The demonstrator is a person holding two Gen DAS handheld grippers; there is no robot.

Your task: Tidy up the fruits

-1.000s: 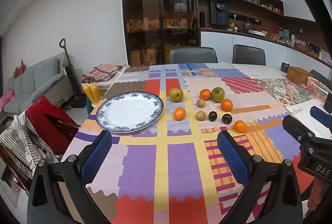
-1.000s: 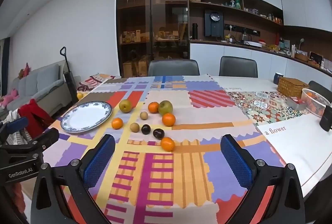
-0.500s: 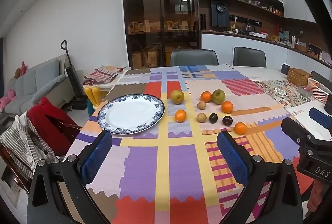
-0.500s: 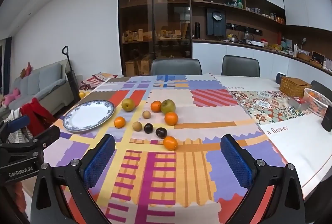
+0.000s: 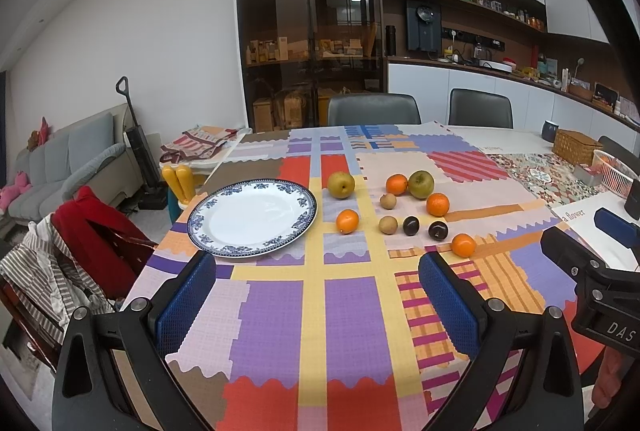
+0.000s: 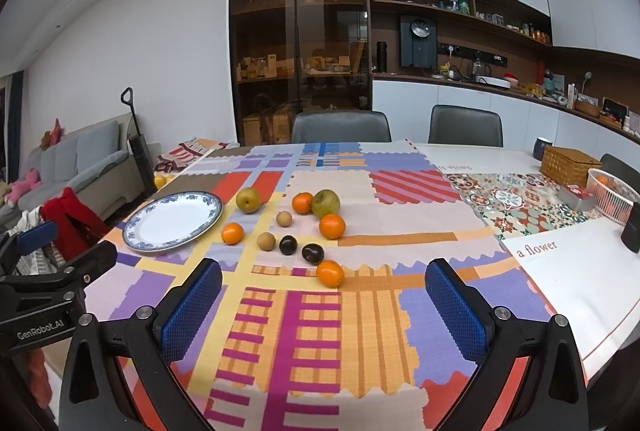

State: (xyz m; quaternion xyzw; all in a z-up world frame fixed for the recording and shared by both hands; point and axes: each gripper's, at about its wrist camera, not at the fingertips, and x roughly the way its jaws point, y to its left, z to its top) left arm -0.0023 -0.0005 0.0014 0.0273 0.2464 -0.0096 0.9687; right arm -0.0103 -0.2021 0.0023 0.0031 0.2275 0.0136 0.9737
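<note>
A blue-rimmed white plate (image 5: 212,243) (image 6: 138,241) lies empty on the patchwork tablecloth. To its right lie loose fruits: a yellow pear (image 5: 341,184) (image 6: 248,199), a green apple (image 5: 421,184) (image 6: 325,203), several oranges, the nearest one (image 5: 463,245) (image 6: 330,273), two tan kiwis (image 5: 388,224) and two dark plums (image 6: 288,245). My left gripper (image 5: 316,301) is open and empty above the near table, short of the plate. My right gripper (image 6: 322,305) is open and empty, just short of the nearest orange.
A wicker box (image 6: 568,160), a white wire basket (image 6: 612,195) and a dark cup (image 6: 542,147) stand at the far right. Two grey chairs (image 6: 340,127) stand behind the table. A chair with red clothing (image 5: 92,231) stands at the left edge.
Both grippers have drifted slightly; the fruits and plate sit a little lower and nearer in both views. Nothing was grasped or moved on the table.
</note>
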